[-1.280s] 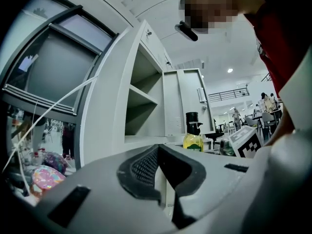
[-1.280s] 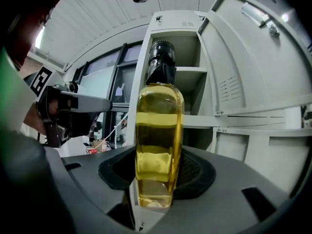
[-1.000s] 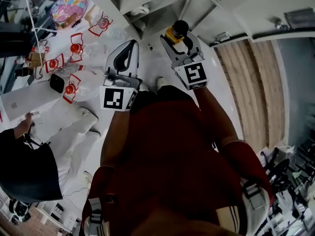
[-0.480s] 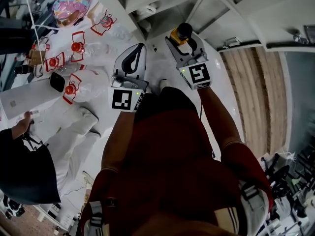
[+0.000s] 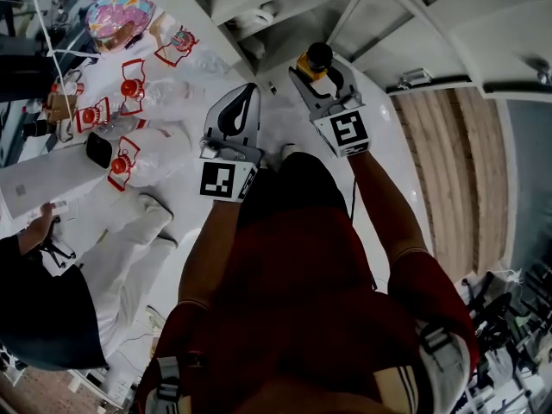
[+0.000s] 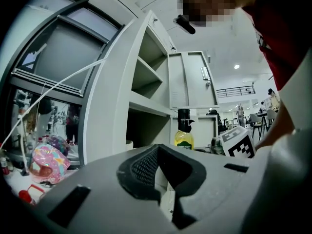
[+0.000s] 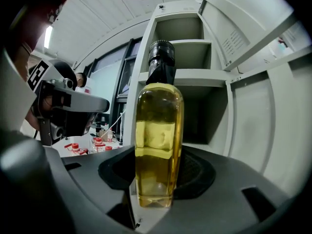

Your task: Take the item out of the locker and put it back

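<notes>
- While the right claw (image 7: 158, 172) clenches a bottle (image 7: 158, 130) of yellow liquid low on its body, the black-capped bottle stands upright just in front of the locker (image 7: 204, 77), outside it and level with its middle shelf.
- Locker door (image 7: 253, 28) hangs open on the locker's right side.
- Left claw (image 5: 251, 87), beside the right one and also facing the locker, is closed tip to tip with nothing in it.
- Left of the locker, red-capped clear bottles (image 5: 129, 87) and a pink patterned bag (image 5: 119, 11) lie in a cluster.
</notes>
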A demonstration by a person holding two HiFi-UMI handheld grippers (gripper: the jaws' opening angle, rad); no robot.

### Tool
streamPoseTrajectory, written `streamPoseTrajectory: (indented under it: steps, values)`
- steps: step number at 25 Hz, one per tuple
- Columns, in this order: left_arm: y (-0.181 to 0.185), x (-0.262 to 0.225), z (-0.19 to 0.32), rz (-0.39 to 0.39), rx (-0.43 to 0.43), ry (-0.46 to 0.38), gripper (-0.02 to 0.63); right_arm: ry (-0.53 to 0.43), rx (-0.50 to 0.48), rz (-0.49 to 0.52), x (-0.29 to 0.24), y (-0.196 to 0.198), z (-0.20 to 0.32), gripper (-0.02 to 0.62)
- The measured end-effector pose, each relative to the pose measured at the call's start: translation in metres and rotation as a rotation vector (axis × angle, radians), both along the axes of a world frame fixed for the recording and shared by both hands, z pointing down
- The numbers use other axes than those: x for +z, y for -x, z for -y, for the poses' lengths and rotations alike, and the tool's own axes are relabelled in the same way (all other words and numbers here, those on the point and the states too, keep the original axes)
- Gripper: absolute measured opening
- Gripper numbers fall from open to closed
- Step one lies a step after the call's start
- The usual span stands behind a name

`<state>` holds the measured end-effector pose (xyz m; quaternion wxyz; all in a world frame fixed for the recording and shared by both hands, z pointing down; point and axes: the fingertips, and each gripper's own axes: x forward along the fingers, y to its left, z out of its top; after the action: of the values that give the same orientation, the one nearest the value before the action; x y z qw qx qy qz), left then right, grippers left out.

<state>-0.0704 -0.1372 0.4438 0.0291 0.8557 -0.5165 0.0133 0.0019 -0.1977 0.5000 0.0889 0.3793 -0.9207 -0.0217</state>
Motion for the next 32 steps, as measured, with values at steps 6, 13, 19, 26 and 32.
streamPoseTrajectory:
  steps: [6, 13, 19, 26, 32]
  values:
    - [-0.004, 0.022, 0.005, -0.014, 0.011, 0.009, 0.006, -0.001, -0.008, -0.009, 0.023, 0.002, 0.006, 0.192]
    - [0.001, 0.045, 0.011, -0.016, 0.019, 0.007, 0.006, -0.003, -0.021, -0.022, 0.051, 0.013, 0.015, 0.192]
    - [0.004, 0.064, 0.016, -0.016, 0.032, 0.0, 0.006, 0.006, -0.014, -0.01, 0.076, 0.019, 0.026, 0.192]
    - [0.007, 0.088, 0.027, -0.021, 0.047, -0.002, 0.006, 0.014, -0.004, -0.008, 0.107, 0.022, 0.043, 0.192]
    - [0.008, 0.109, 0.033, -0.026, 0.059, -0.005, 0.006, 0.012, -0.01, -0.019, 0.132, 0.029, 0.054, 0.192]
